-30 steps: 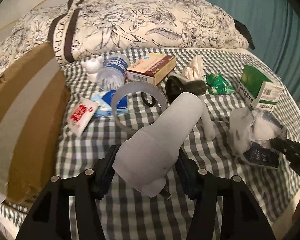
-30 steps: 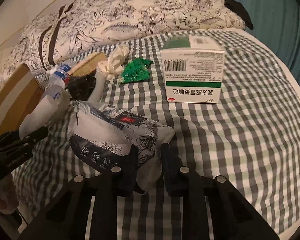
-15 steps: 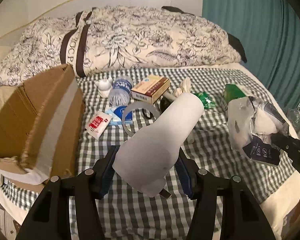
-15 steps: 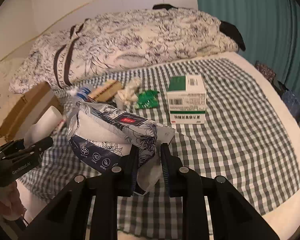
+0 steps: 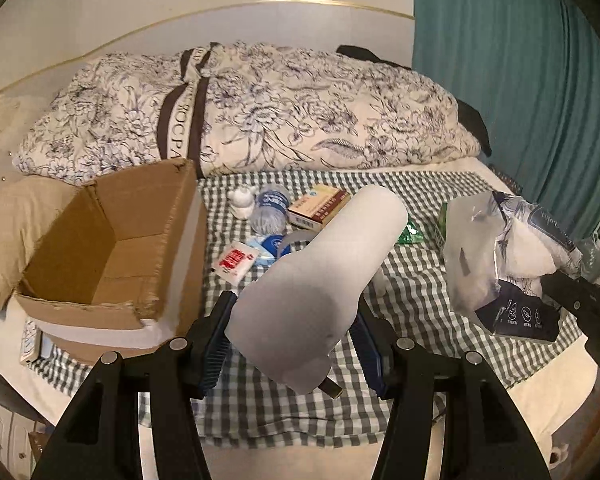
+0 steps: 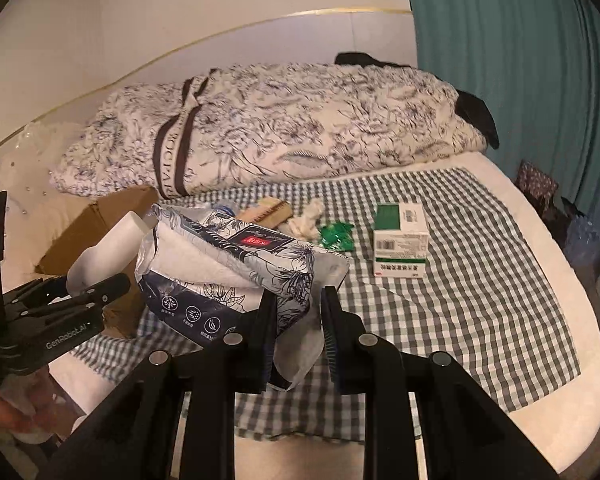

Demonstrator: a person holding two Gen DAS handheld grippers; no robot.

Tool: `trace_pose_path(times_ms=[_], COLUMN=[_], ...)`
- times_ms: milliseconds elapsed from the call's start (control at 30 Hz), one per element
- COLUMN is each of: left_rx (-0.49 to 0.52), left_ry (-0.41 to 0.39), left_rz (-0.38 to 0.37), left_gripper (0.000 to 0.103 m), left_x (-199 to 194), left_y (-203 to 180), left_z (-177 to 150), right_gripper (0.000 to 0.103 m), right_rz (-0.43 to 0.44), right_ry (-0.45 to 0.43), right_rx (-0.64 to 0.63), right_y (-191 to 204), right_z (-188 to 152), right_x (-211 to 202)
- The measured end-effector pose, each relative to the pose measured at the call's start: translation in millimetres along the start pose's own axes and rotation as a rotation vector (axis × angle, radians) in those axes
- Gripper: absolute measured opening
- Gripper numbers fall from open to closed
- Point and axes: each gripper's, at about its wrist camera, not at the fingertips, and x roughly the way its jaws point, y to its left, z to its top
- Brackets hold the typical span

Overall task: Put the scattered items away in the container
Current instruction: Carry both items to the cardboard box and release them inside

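White tube (image 5: 320, 280) clamped between left claw (image 5: 296, 340) fingers

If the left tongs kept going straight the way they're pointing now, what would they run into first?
Probably the clutter on the checked cloth: the left tongs, shut on the white bottle, aim at the red-and-white sachet and clear plastic bottle, right of the cardboard box. Depth is unclear.

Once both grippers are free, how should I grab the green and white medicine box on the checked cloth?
Grip the green and white medicine box across its two short side faces, coming from above and the near edge. It lies flat with its wide green-topped face up and barcode face toward the camera, standing apart from the green packet on its left, so fingers fit both sides.
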Motion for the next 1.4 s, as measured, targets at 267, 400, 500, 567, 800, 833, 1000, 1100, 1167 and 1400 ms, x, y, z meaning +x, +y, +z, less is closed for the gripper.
trace_pose_path(times_ms=[267,400,500,567,800,833,1000,1100,1167,1400], left_rx=[-0.033,-0.057,-0.076,-0.088,-0.142,-0.151,-0.185,-0.209,-0.217,-0.234], left_ry=[-0.044,-0.049,-0.051,-0.05,-0.043,-0.04,-0.014,0.006,0.021,0.089], left_rz=[0.024,0.045,0.071,0.087,0.166,0.171,0.202,0.22,0.233,0.241], left_gripper=[0.057,0.057,0.057,0.057,0.057,0.057,0.057,0.057,0.057,0.056], left_x=[-30,-36,-38,-38,-28,-26,-12,-1,7,43], left_y=[42,70,96,113,174,180,214,230,238,253], left_z=[13,19,23,26,33,33,33,31,27,18], right_gripper=[0.021,0.021,0.021,0.021,0.021,0.021,0.021,0.021,0.021,0.021], right_rz=[0.028,0.053,0.077,0.098,0.162,0.169,0.222,0.235,0.241,0.236], right_ry=[-0.037,-0.044,-0.045,-0.049,-0.031,-0.028,-0.004,0.011,0.02,0.092], right_rx=[-0.059,-0.093,-0.122,-0.139,-0.212,-0.221,-0.258,-0.285,-0.297,-0.307], right_y=[46,74,96,112,167,174,213,235,247,277], right_z=[16,26,35,42,64,67,81,87,89,91], right_x=[-19,-18,-13,-9,20,26,56,76,89,150])
